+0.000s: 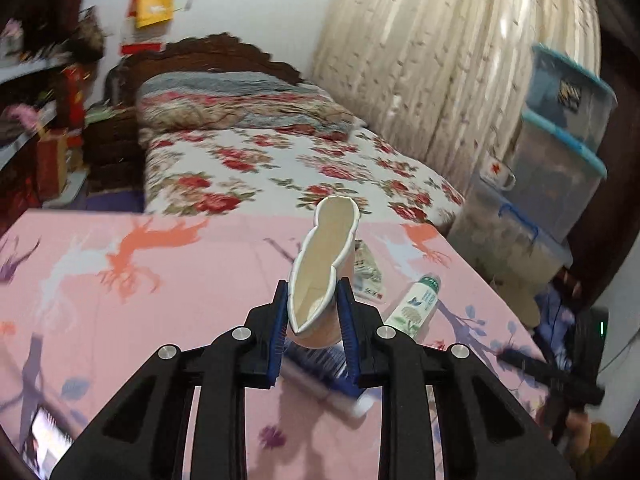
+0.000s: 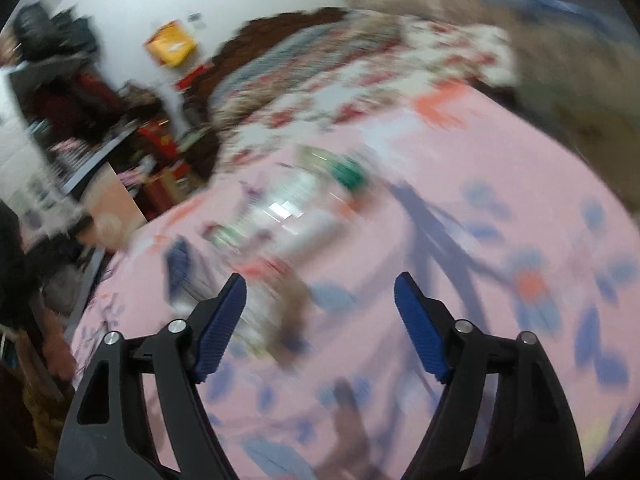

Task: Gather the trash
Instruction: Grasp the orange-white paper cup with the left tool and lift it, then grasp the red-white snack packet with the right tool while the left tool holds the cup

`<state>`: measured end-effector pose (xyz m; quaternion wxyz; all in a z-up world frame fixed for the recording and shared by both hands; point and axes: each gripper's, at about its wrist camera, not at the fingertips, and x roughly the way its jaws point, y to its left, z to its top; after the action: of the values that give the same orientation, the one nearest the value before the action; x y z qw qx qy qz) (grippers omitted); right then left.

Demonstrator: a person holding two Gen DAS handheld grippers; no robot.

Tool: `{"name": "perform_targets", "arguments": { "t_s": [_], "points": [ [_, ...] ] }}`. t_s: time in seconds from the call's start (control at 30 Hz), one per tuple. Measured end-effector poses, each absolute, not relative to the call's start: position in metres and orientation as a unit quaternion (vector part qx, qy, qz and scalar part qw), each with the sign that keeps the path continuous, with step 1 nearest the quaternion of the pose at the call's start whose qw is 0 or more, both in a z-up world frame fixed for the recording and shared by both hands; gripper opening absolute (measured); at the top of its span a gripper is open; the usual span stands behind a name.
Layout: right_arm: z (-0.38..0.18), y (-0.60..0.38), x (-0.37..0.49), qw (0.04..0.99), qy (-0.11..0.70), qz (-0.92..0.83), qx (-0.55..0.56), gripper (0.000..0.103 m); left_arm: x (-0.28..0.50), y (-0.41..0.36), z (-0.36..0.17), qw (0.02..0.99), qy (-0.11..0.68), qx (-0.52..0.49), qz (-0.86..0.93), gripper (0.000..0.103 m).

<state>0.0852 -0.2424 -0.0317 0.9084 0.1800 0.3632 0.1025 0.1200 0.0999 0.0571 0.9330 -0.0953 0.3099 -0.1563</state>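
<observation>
Left wrist view: left gripper (image 1: 312,312) clenches a crushed paper cup (image 1: 320,276) above the pink table (image 1: 120,300). Light, flimsy; its squashed sides suit gripping. Right gripper (image 2: 320,320) gapes empty.

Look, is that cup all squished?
Yes. The paper cup in the left gripper is crushed: its rim is pinched from round into a long, narrow slit between the pads.

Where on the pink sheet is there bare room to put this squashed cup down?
The pink sheet is bare left of the left hand-held gripper, out to the floral bed. It is crowded right of the paper cup: a wrapper, a white bottle, and something blurred under the jaws.
</observation>
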Motion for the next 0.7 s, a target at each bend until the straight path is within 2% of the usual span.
{"name": "perform_targets", "arguments": {
  "t_s": [0.17, 0.27, 0.47, 0.6, 0.7],
  "points": [
    [0.007, -0.152, 0.154, 0.903, 0.381, 0.198, -0.025, 0.074, 0.093, 0.128, 0.044, 0.929, 0.318, -0.126, -0.144, 0.023],
    [0.007, -0.109, 0.200, 0.872, 0.420, 0.237, -0.084, 0.070, 0.084, 0.139, 0.037, 0.924, 0.324, -0.140, -0.143, 0.023],
    [-0.039, -0.097, 0.310, 0.782, 0.577, 0.227, -0.060, 0.055, 0.074, 0.148, 0.024, 0.916, 0.337, -0.160, -0.146, 0.023],
    [-0.066, -0.106, 0.333, 0.755, 0.616, 0.223, -0.043, 0.048, 0.073, 0.147, 0.017, 0.910, 0.347, -0.164, -0.155, 0.023],
    [-0.074, -0.102, 0.338, 0.742, 0.626, 0.235, -0.046, 0.047, 0.076, 0.145, 0.012, 0.907, 0.354, -0.164, -0.159, 0.024]
  ]
}}
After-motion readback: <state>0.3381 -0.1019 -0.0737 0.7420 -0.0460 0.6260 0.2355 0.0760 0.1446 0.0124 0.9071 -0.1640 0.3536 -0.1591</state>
